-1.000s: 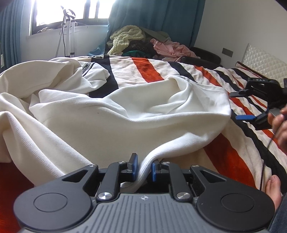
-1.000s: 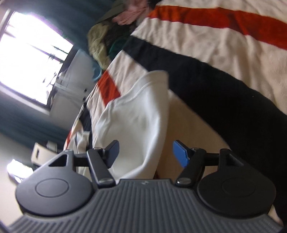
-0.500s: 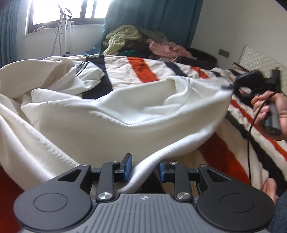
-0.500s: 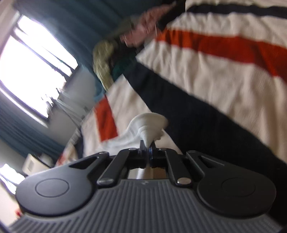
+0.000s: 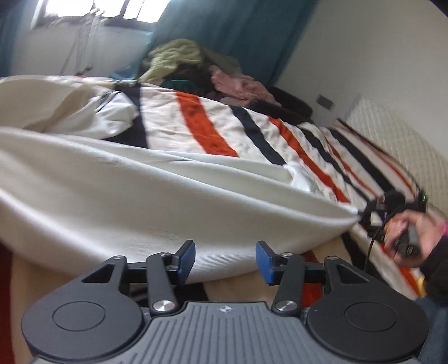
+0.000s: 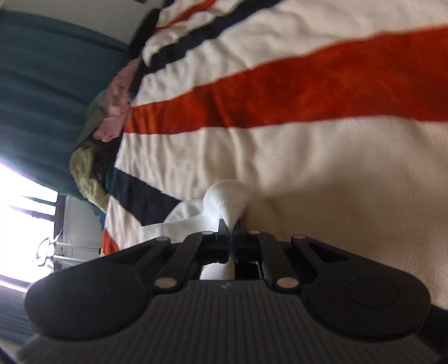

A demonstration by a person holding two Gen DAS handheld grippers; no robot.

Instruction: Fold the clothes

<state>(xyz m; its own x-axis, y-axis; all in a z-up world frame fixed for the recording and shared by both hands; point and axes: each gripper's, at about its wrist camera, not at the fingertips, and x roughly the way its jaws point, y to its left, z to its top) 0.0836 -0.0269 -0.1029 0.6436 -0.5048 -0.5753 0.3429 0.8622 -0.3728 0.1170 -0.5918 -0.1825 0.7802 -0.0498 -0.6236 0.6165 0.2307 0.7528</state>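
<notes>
A large cream-white knit garment (image 5: 145,196) lies spread across the near part of a bed covered by a cream blanket with orange and dark navy stripes (image 5: 201,123), its bulk bunched toward the bed's left edge and its lower hem stretched taut toward the right edge. The left gripper (image 5: 225,260), black with blue pads, has just been opening; its jaws stand moderately apart with the garment's hem lying just beyond and between them, the pads not pressing on it. The right gripper (image 6: 231,232) is clamped tight on a corner of the same garment (image 6: 226,196), a small puff of cloth bulging out past its closed jaws. In the left wrist view that gripper (image 5: 364,214) shows near the bed's right edge, held by a person's hand (image 5: 411,235), pulling the fabric into a point. A heap of yellow-green, dark and pink clothes (image 5: 196,67) sits at the bed's far end before teal curtains (image 5: 224,25).
</notes>
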